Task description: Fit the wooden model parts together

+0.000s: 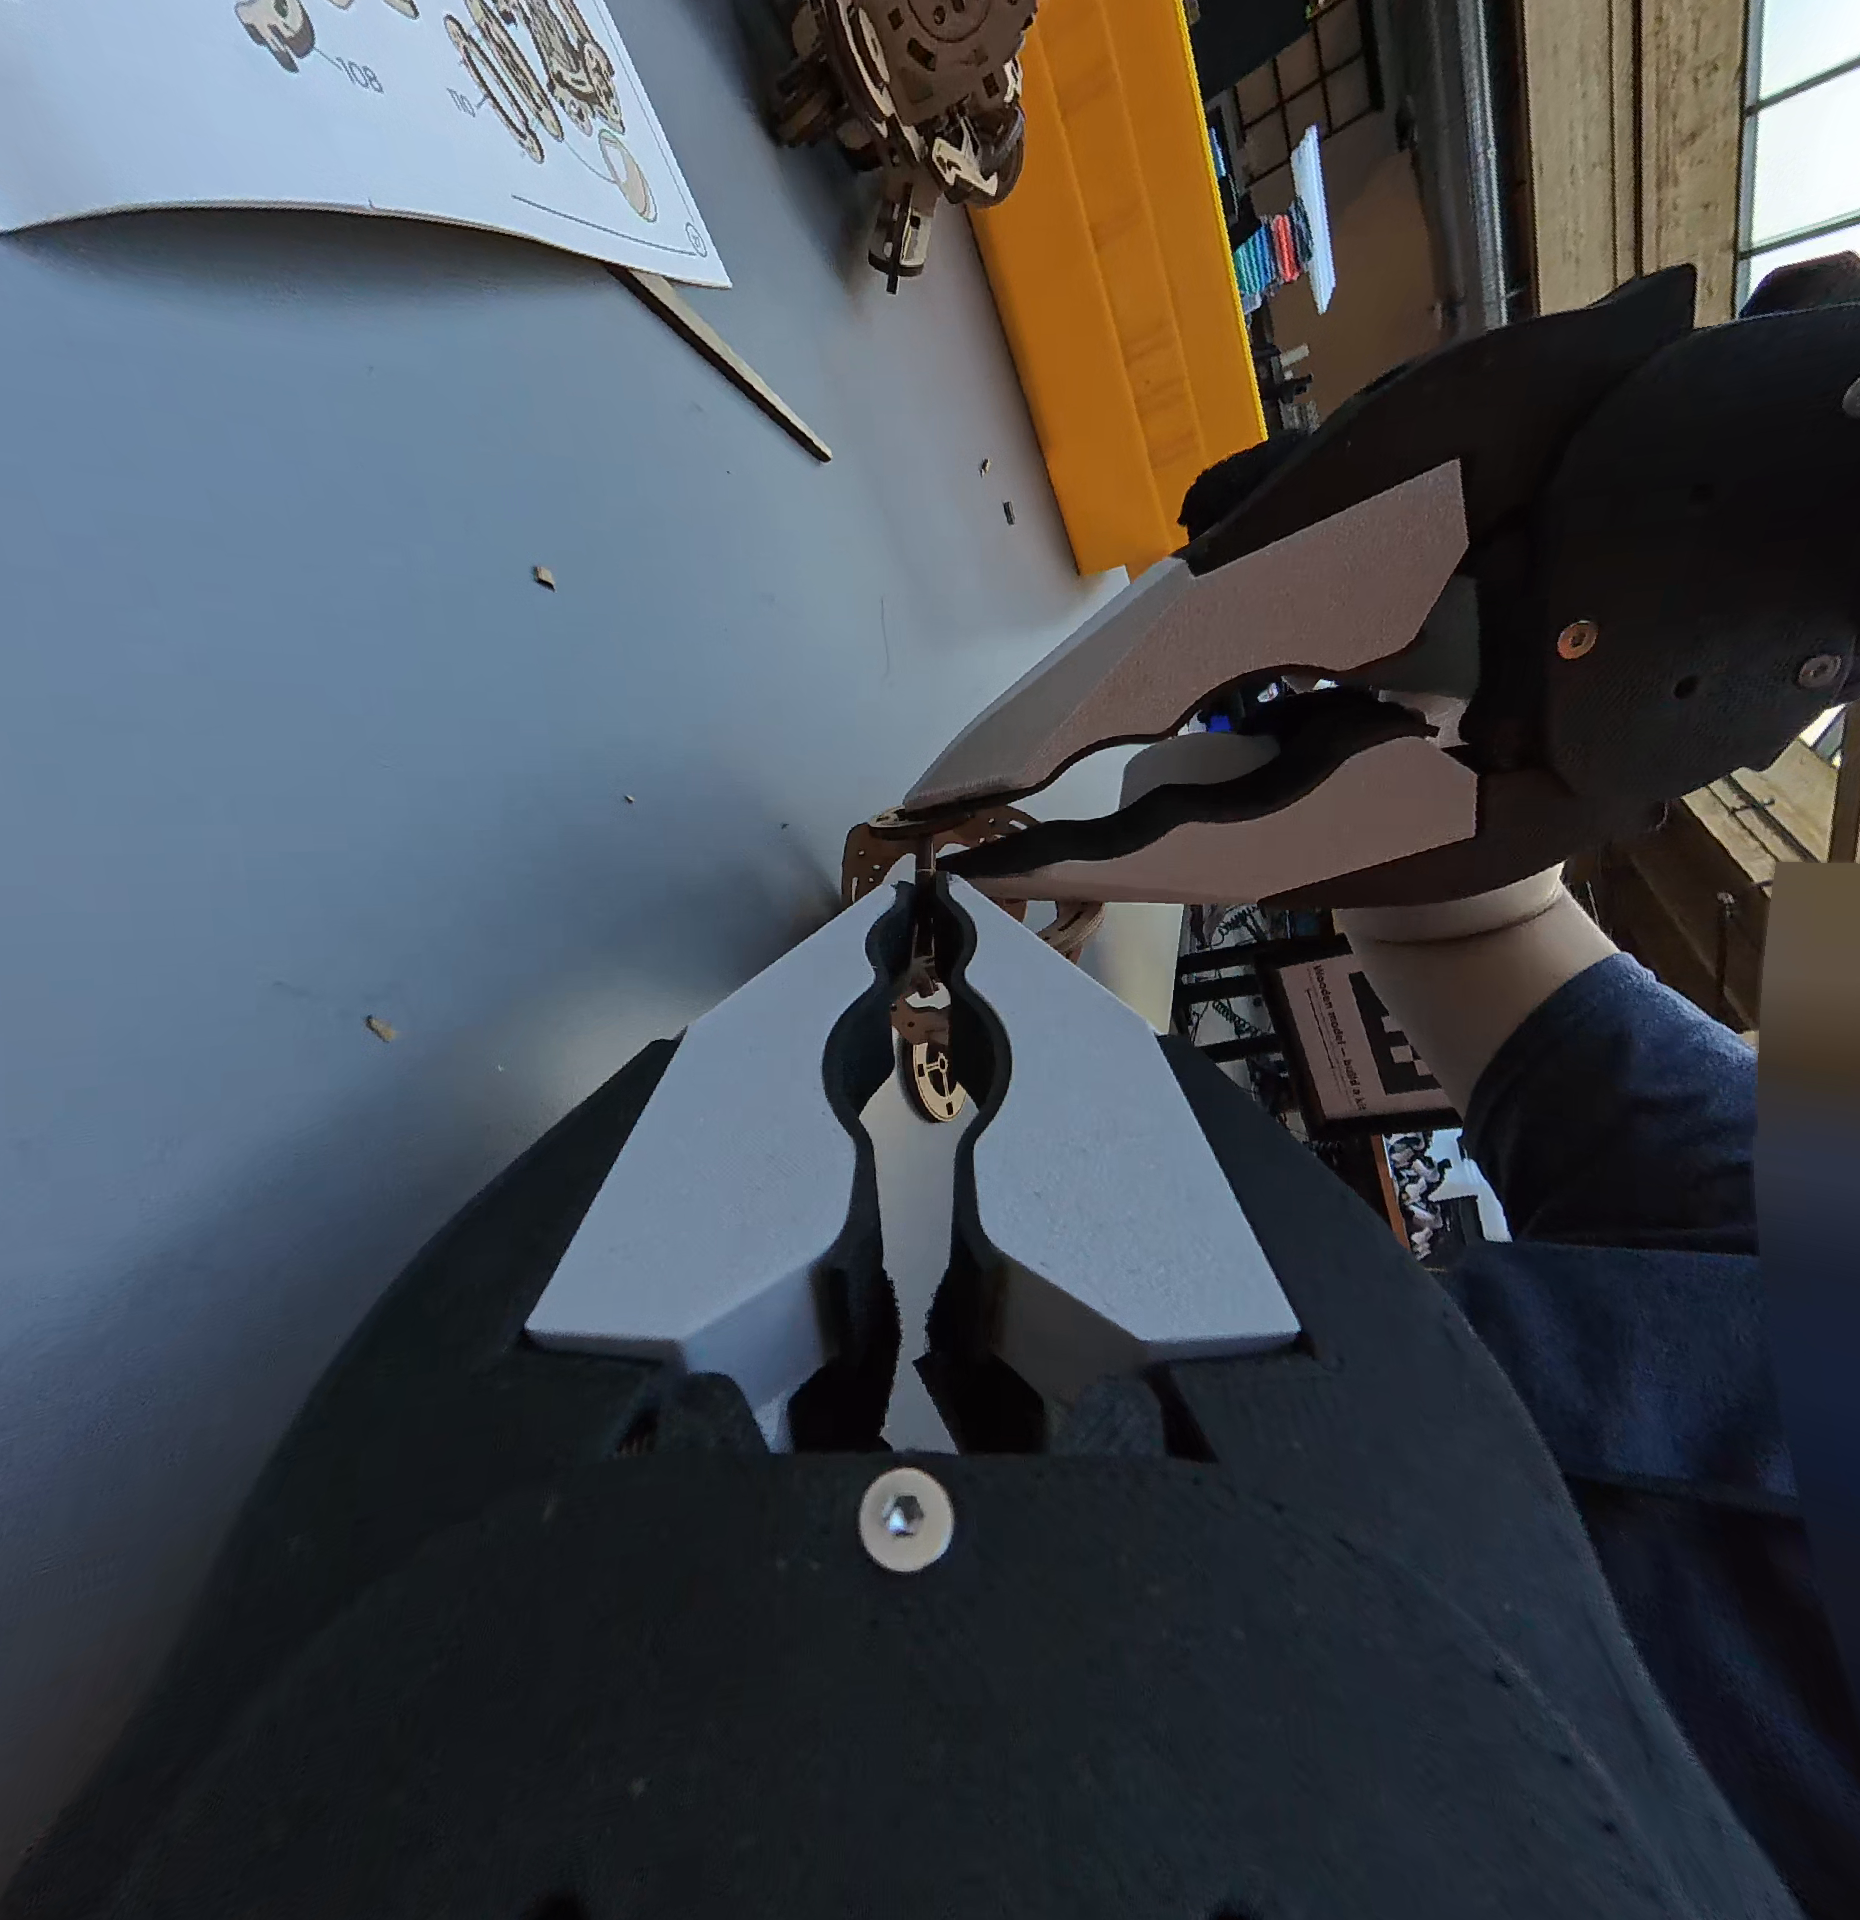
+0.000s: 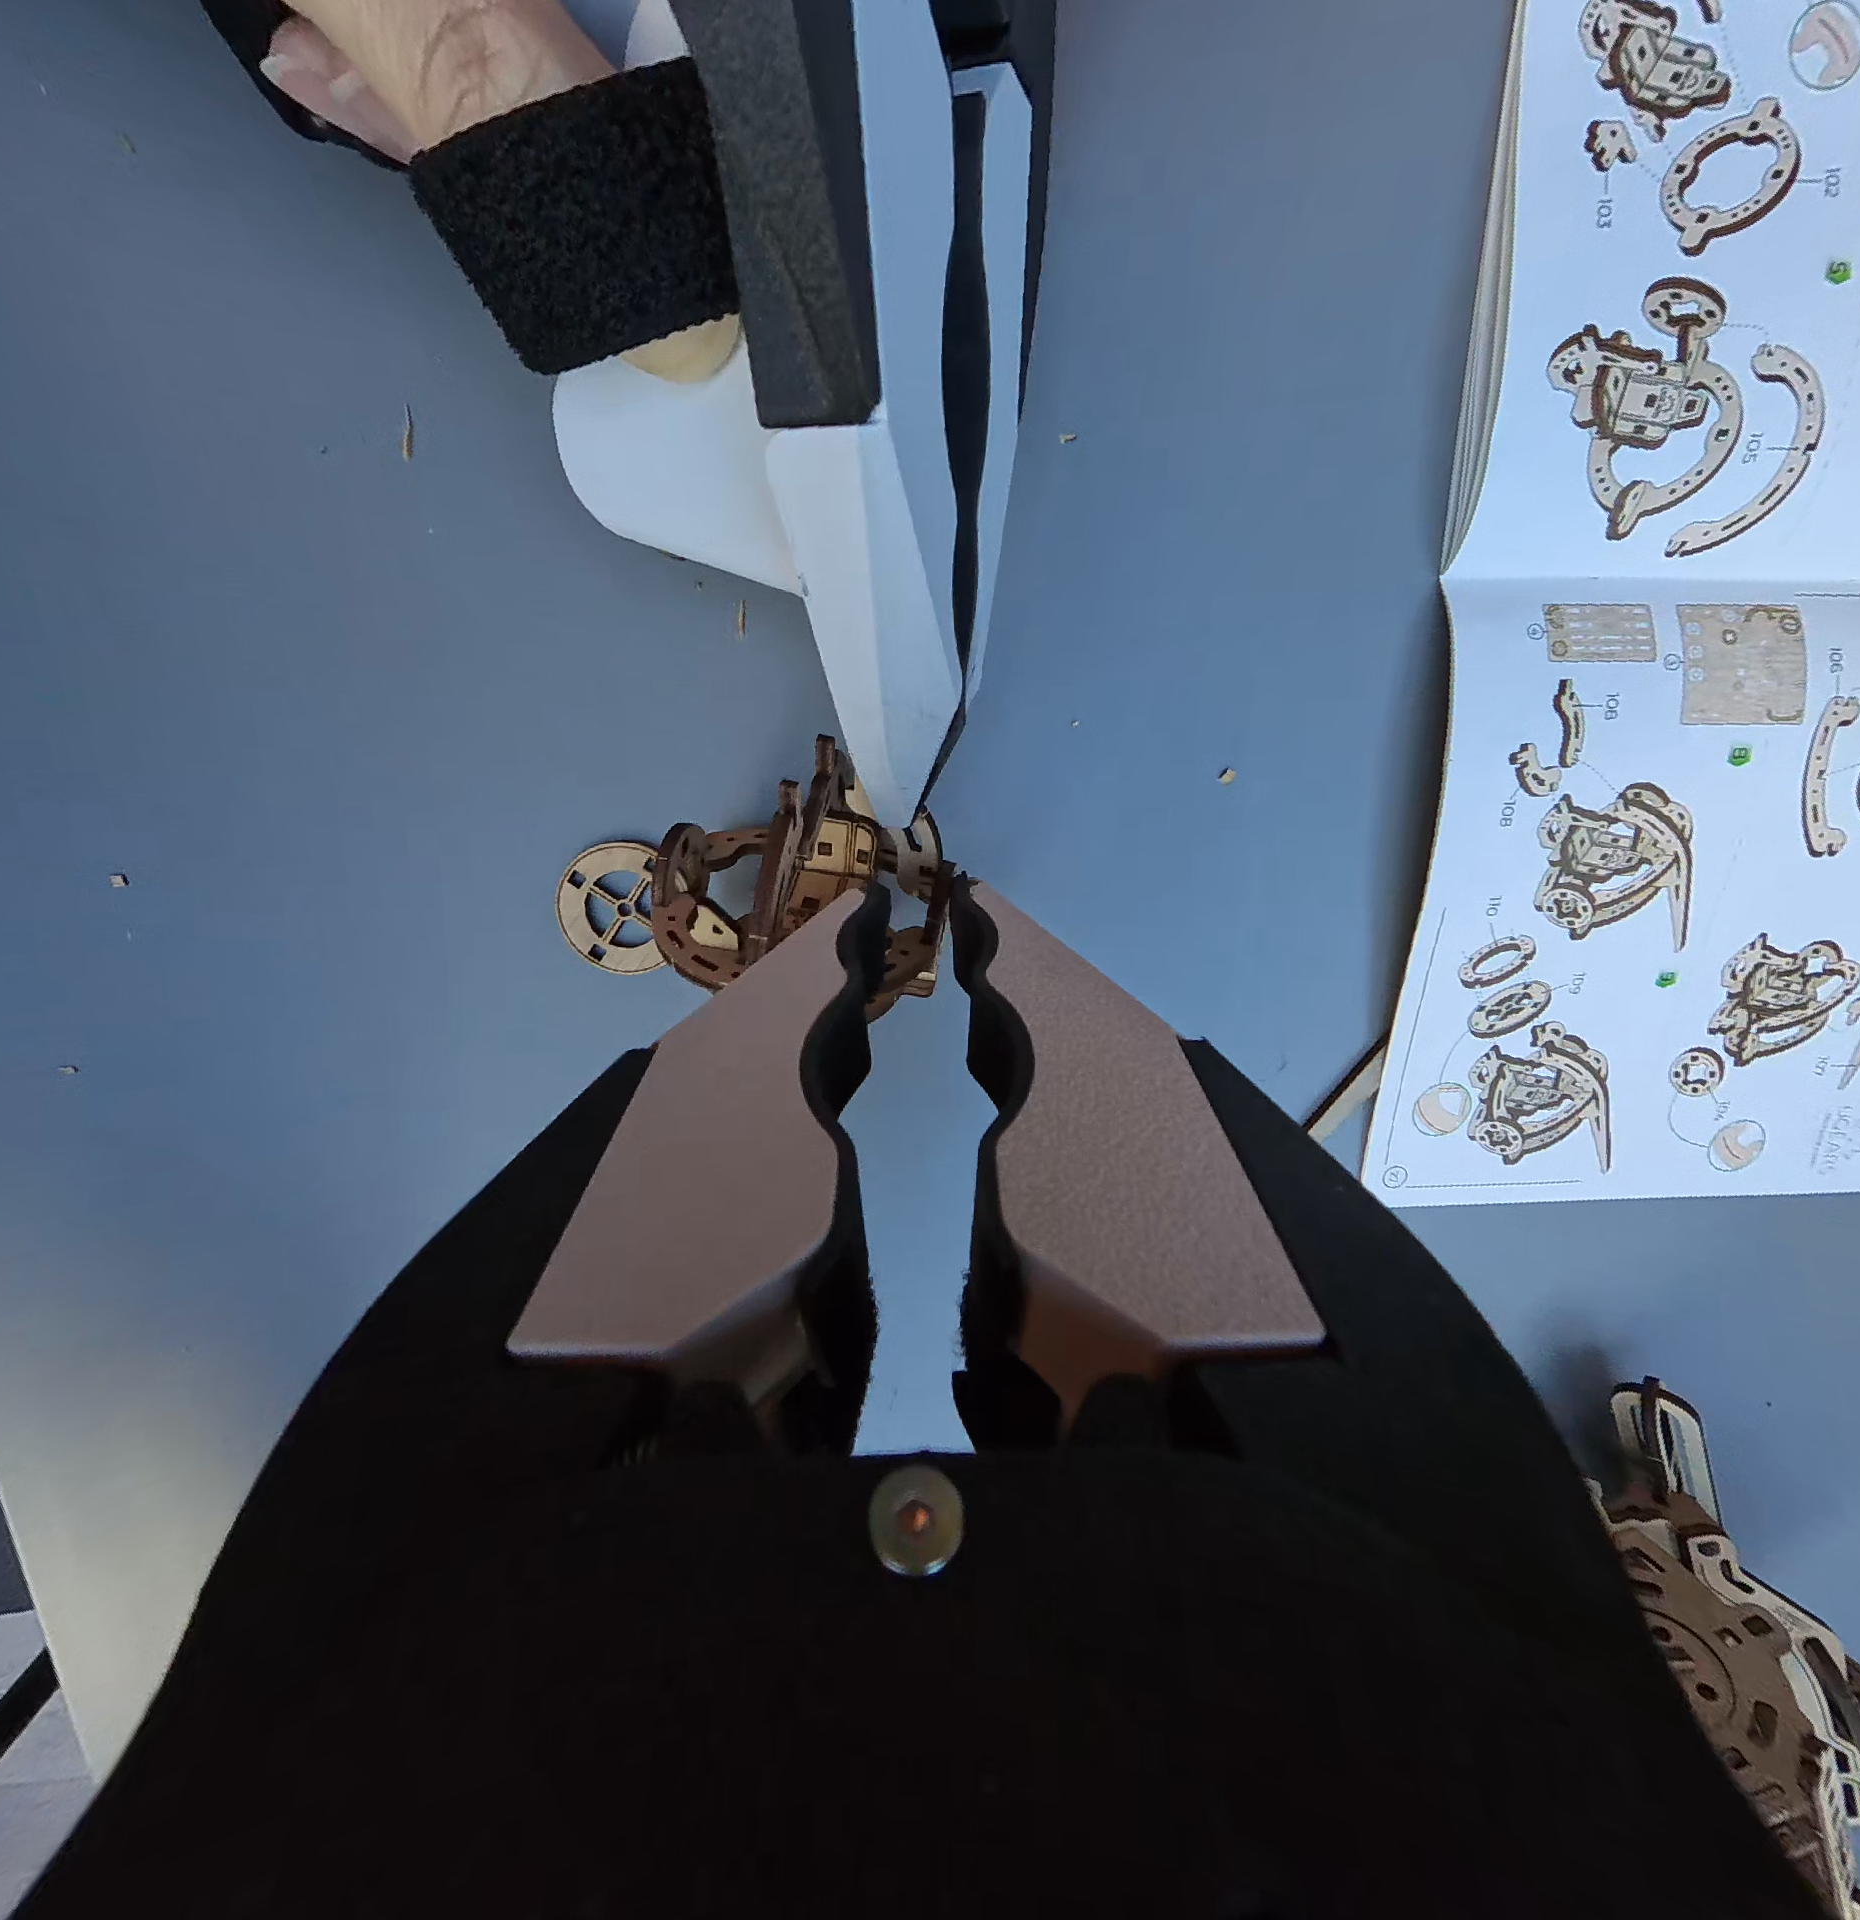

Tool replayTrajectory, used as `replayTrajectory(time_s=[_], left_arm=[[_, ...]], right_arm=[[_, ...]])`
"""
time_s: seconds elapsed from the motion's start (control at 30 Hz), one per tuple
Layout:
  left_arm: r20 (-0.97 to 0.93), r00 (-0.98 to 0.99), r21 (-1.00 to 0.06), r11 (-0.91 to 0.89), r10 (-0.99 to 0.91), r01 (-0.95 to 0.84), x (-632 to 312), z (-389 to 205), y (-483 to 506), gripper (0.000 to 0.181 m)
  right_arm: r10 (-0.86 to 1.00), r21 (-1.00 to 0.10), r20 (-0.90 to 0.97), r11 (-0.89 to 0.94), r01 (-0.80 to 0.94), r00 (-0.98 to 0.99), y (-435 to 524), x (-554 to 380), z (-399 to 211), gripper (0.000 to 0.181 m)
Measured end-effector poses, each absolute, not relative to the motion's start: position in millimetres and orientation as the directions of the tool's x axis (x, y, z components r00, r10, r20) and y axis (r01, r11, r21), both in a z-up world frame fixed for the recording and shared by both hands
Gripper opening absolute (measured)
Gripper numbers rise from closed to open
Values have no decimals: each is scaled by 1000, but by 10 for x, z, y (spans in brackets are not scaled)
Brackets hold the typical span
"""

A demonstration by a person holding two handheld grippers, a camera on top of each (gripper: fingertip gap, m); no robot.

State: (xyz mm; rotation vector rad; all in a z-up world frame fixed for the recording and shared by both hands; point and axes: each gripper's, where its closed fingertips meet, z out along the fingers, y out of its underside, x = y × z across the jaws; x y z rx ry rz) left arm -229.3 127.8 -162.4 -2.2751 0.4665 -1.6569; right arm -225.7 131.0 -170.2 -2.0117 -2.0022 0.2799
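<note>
The small wooden model [image 2: 791, 894] is pinched just above the grey surface [image 2: 282, 623] by both grippers, left [image 1: 921, 894] and right [image 2: 921, 899] fingers clenched on it; thin parts could be snapped by twisting.

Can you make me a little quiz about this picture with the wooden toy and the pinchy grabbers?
1. True or false: the loose wooden wheel lies on the instruction booklet.
2. What do the left gripper and the right gripper both pinch? A) the small wooden model B) the booklet C) the wheel
3. Fill in: the wheel lies flat on the grey ____.
Key: 1 false; 2 A; 3 table.
</note>
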Motion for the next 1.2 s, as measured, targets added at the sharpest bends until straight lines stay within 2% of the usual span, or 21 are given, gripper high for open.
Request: replayTrajectory(time_s=[0.6,0.73,0.87,1.0,1.2], left_arm=[[856,291,-405,-905,-426,-135,-2254,-1640,1231,1],[857,291,-401,-906,-424,-138,-2234,-1656,1219,0],[858,290,-401,-906,-424,-137,-2235,-1656,1219,0],[858,287,-402,-905,-426,-139,-2226,-1651,1213,1],[861,280,-402,-906,-424,-135,-2230,-1635,1201,0]], right_arm=[[998,-297,57,-10,955,28,1302,-2189,-1707,1],[999,-306,-7,-44,951,44,1234,-2201,-1705,13],[998,-298,-26,-56,953,51,1233,-2171,-1687,16],[993,-320,-35,-120,940,115,1305,-2188,-1632,14],[955,-299,-147,-293,908,260,1262,-2175,-1559,14]])
